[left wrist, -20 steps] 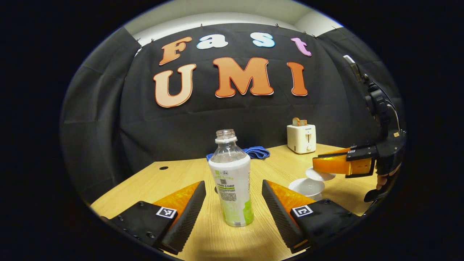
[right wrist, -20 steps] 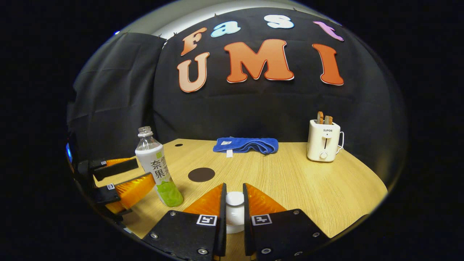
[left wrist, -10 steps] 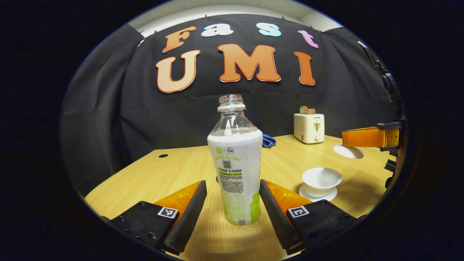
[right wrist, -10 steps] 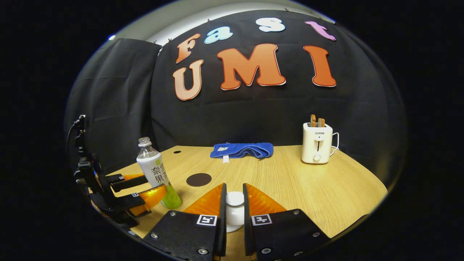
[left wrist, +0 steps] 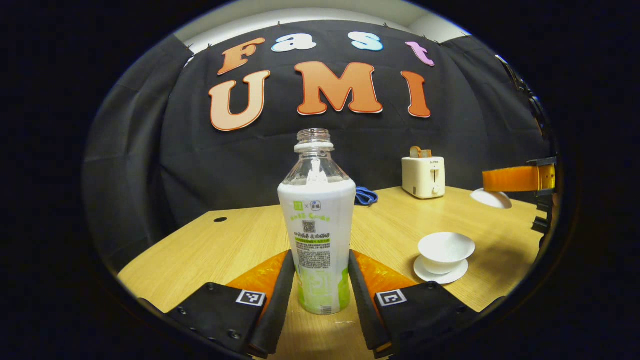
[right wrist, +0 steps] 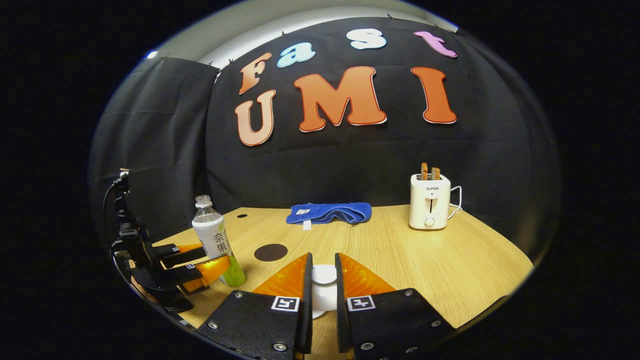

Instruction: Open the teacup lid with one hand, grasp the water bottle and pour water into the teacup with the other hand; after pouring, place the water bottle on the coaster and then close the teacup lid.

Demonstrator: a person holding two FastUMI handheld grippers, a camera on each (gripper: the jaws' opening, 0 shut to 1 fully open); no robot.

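Observation:
An uncapped water bottle point(left wrist: 317, 235) with a white and green label stands upright on the wooden table point(left wrist: 225, 245). My left gripper point(left wrist: 320, 256) is shut on its lower part, one finger pressed on each side. The same grasp shows at the left of the right gripper view: left gripper point(right wrist: 200, 264), bottle point(right wrist: 214, 237). The white teacup point(left wrist: 445, 246) sits uncovered on its saucer point(left wrist: 440, 274), right of the bottle. My right gripper point(right wrist: 323, 265) is shut on the knob of the white lid point(right wrist: 324, 282); it shows at far right point(left wrist: 520, 179) holding the lid point(left wrist: 491, 198) in the air. A dark round coaster point(right wrist: 270, 252) lies behind the bottle.
A white toaster point(right wrist: 429, 207) with toast in its slots stands at the back right. A folded blue towel point(right wrist: 329, 212) lies at the back middle by the wall. A small hole point(left wrist: 219, 219) marks the table's far left.
My left gripper moved in on the bottle and its fingers shut onto it. The right gripper carried the lid up and away from the cup, to the right.

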